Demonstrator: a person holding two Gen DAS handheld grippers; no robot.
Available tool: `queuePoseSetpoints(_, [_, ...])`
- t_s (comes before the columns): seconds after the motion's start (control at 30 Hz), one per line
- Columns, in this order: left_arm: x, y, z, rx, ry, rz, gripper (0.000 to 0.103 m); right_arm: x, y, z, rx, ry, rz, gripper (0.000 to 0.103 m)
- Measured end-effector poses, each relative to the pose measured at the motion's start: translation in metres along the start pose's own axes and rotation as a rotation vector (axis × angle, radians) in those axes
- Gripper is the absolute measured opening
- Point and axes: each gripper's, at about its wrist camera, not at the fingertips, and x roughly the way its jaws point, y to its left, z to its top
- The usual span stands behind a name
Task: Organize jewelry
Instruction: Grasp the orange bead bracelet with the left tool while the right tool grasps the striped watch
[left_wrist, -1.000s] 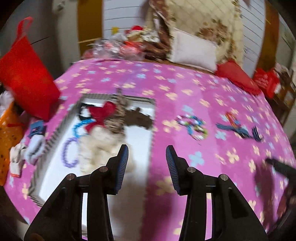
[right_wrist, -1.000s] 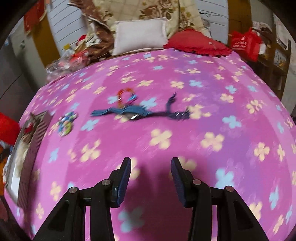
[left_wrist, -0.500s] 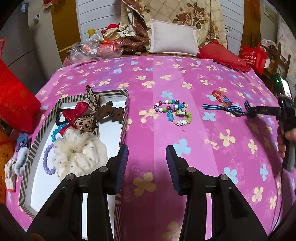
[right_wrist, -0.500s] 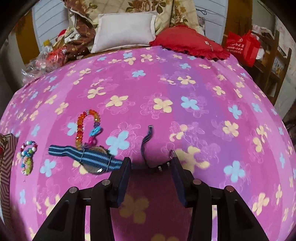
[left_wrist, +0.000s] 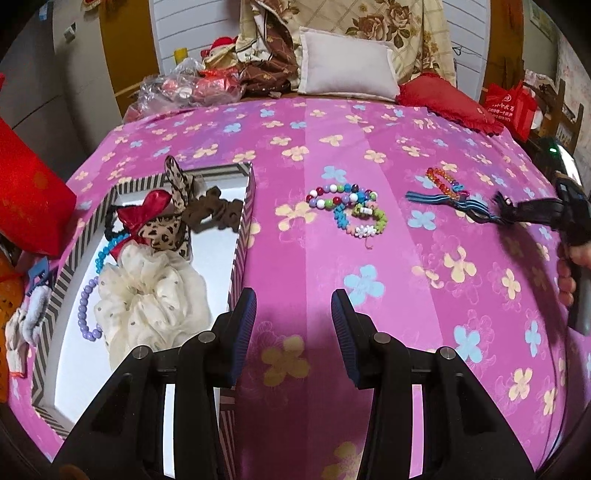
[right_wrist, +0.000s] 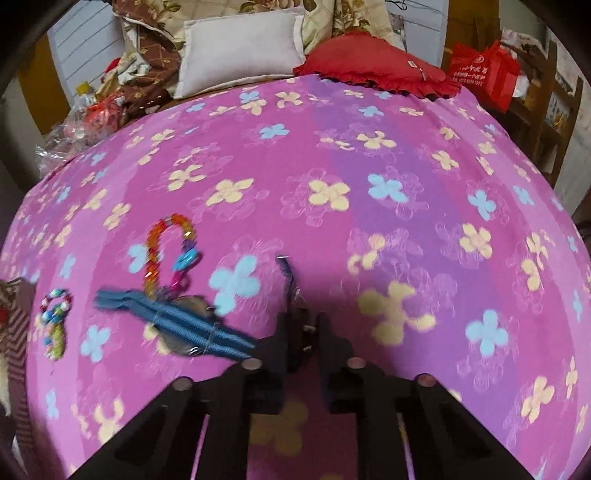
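Here, in the left wrist view, the left gripper (left_wrist: 293, 325) hangs with its ribbed blue pads (left_wrist: 246, 317) wide apart and nothing between them, just beside the near corner of the striped box (left_wrist: 242, 236), which serves as the landmark. Inside the box lie soft goods: a cream ruffled scrunchie (left_wrist: 151, 295), a glossy red bow (left_wrist: 147, 210), a leopard-print fabric bow (left_wrist: 173, 221), a brown fuzzy hair tie (left_wrist: 214, 210) and a string of lilac beads (left_wrist: 84, 314). Right of the box, on the pink flowered bedspread (left_wrist: 332, 147), sits a cluster of round, hard beaded bracelets (left_wrist: 347, 210); farther right of it lie an orange beaded loop (left_wrist: 441, 181) and a flat blue striped strap (left_wrist: 454, 201), whose dark end meets the right gripper (left_wrist: 517, 214). In the right wrist view, that gripper's jaws stand drawn nearly together on the strap's dark buckle end (right_wrist: 295, 295), so the step in hand looks like the pick-up of this watch-like band (right_wrist: 184, 321), well right of the box. The woven strap appears limp and ribbed, with a round metallic face under it and the faceted, glassy orange loop (right_wrist: 162, 251) touching it. The next move probably calls for a steady lift so the loose tail does not snag the loop, then a carry leftward to the box, where the free floor is toward its near end.
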Motion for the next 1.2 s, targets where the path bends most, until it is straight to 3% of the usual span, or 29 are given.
queuePoseSetpoints(0.27, [-0.005,0.003,0.001,-0.024,0.005,-0.041,0.042,-0.037,-0.031,-0.060,0.012,0.009,0.007,0.011])
queuePoseSetpoints(0.43, [-0.006,-0.001,0.005,-0.034,0.032,-0.076,0.041,-0.067,-0.061,-0.079,0.050,-0.070,0.019,0.015])
queuePoseSetpoints(0.47, [-0.005,-0.002,0.007,-0.047,0.046,-0.088,0.041,-0.074,-0.066,-0.081,0.059,-0.102,0.045,0.021])
queuePoseSetpoints(0.57, [-0.003,-0.008,0.015,-0.074,0.082,-0.118,0.041,-0.091,-0.073,-0.082,0.093,-0.196,0.123,0.060])
queuePoseSetpoints(0.6, [-0.003,-0.013,0.018,-0.073,0.085,-0.115,0.041,-0.095,-0.072,-0.082,0.091,-0.220,0.135,0.064])
queuePoseSetpoints(0.8, [0.012,-0.050,0.054,-0.050,0.132,-0.156,0.041,-0.099,-0.032,-0.081,-0.126,-0.248,0.227,0.064])
queuePoseSetpoints(0.9, [0.032,-0.073,0.077,-0.040,0.164,-0.173,0.041,-0.083,-0.016,-0.080,-0.222,-0.212,0.261,0.064])
queuePoseSetpoints(1.2, [0.110,-0.149,0.128,0.000,0.256,-0.216,0.041,-0.037,-0.027,-0.086,-0.228,-0.113,0.270,0.064])
